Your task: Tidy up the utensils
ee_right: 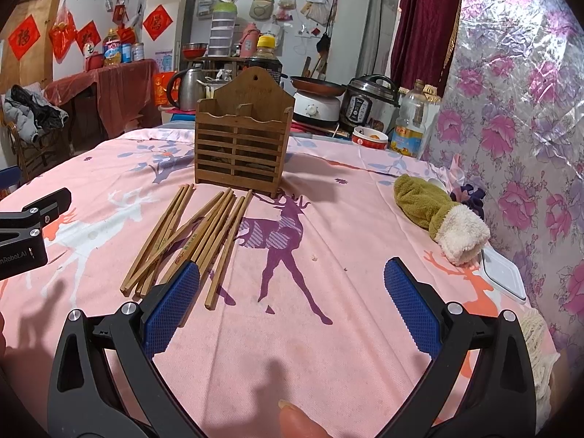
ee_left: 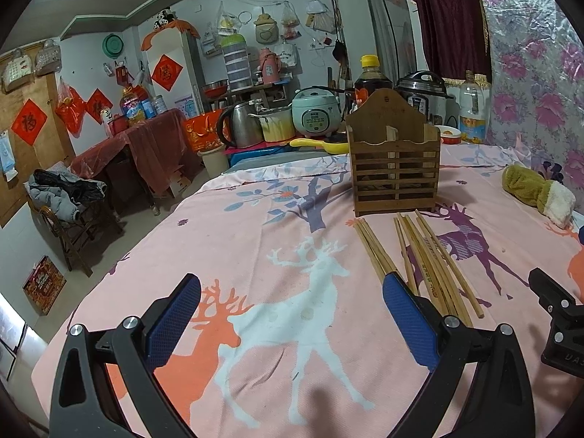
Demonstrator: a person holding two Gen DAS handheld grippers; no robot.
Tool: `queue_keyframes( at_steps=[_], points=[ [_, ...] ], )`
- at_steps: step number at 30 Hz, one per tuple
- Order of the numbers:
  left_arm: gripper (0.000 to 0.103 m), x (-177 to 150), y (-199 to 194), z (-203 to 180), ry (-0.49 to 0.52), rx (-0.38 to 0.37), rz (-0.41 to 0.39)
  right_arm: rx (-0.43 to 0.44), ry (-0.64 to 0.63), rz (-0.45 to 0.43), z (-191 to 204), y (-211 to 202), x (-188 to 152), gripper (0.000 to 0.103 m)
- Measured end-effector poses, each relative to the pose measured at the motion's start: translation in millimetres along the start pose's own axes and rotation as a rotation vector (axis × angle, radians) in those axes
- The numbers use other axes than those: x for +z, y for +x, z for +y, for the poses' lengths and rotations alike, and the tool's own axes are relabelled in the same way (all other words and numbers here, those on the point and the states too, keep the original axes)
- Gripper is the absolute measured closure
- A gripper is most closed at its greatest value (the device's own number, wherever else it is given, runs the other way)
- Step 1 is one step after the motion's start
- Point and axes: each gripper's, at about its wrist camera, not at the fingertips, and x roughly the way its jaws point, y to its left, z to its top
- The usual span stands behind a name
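Note:
Several wooden chopsticks (ee_left: 430,259) lie loose on the pink deer-print tablecloth (ee_left: 277,226), just in front of a slatted wooden utensil holder (ee_left: 394,168) that stands upright. In the right wrist view the chopsticks (ee_right: 193,237) lie fanned out, left of centre, before the holder (ee_right: 242,138). My left gripper (ee_left: 292,288) is open and empty, above the cloth, with its right pad next to the chopsticks' near ends. My right gripper (ee_right: 292,277) is open and empty, its left pad over the chopsticks' near ends.
A green and white mitten (ee_right: 438,215) lies on the right of the table, and a white lidded box (ee_right: 503,273) beside it. Cookers, a kettle (ee_left: 241,124), oil bottles (ee_right: 410,124) and a bowl (ee_right: 370,137) stand behind the table. A floral wall covering (ee_right: 511,109) is on the right.

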Motion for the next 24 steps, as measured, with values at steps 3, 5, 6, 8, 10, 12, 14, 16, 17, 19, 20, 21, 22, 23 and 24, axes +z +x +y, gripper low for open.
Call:
queue_keyframes(
  at_steps=[3, 5, 6, 8, 10, 12, 14, 16, 17, 19, 20, 21, 22, 23, 24],
  points=[
    [0.006, 0.8, -0.2, 0.6, 0.000, 0.001, -0.001, 0.001, 0.001, 0.000, 0.0, 0.2, -0.2, 0.006],
    [0.006, 1.0, -0.1, 0.6, 0.001, 0.001, 0.000, 0.001, 0.000, 0.000, -0.2, 0.2, -0.5, 0.006],
    [0.006, 0.9, -0.1, 0.6, 0.001, 0.001, 0.000, 0.000, -0.001, 0.000, -0.2, 0.4, -0.5, 0.006],
    [0.006, 0.9, -0.2, 0.9, 0.000, 0.001, 0.000, 0.001, 0.000, 0.000, -0.3, 0.4, -0.4, 0.006],
    [0.006, 0.9, -0.2, 1.2, -0.001, 0.001, 0.000, 0.001, -0.001, 0.001, -0.2, 0.5, -0.3, 0.006],
    [0.006, 1.1, -0.2, 0.8, 0.000, 0.000, 0.000, 0.001, 0.000, 0.000, -0.3, 0.4, -0.2, 0.006],
    [0.006, 1.1, -0.5, 1.2, 0.000, 0.001, -0.001, 0.000, 0.000, 0.000, -0.8, 0.1, -0.6, 0.006],
    [0.006, 1.1, -0.7, 1.6, 0.000, 0.002, -0.002, 0.001, 0.000, 0.001, -0.7, 0.2, -0.5, 0.006],
    [0.006, 1.1, -0.6, 1.3, 0.000, 0.001, -0.001, 0.001, 0.000, 0.000, -0.6, -0.1, -0.5, 0.006],
    [0.006, 1.2, -0.6, 1.4, 0.000, 0.002, -0.001, 0.001, -0.001, 0.001, -0.2, 0.4, -0.2, 0.006],
    [0.006, 1.2, -0.6, 1.4, 0.000, 0.001, -0.001, 0.001, -0.001, 0.001, -0.4, 0.3, -0.2, 0.006],
    [0.006, 1.2, -0.6, 1.7, 0.000, 0.001, -0.001, 0.001, -0.001, 0.001, -0.3, 0.2, -0.1, 0.006],
    [0.006, 1.2, -0.6, 1.3, 0.000, 0.001, -0.001, 0.001, 0.000, 0.001, -0.2, 0.2, -0.1, 0.006],
    [0.006, 1.2, -0.7, 1.5, 0.000, 0.001, -0.001, 0.001, -0.001, 0.001, -0.8, -0.1, -0.2, 0.006],
    [0.006, 1.3, -0.6, 1.3, 0.000, 0.001, -0.001, 0.001, -0.001, 0.001, -0.5, 0.0, -0.2, 0.006]
  ],
)
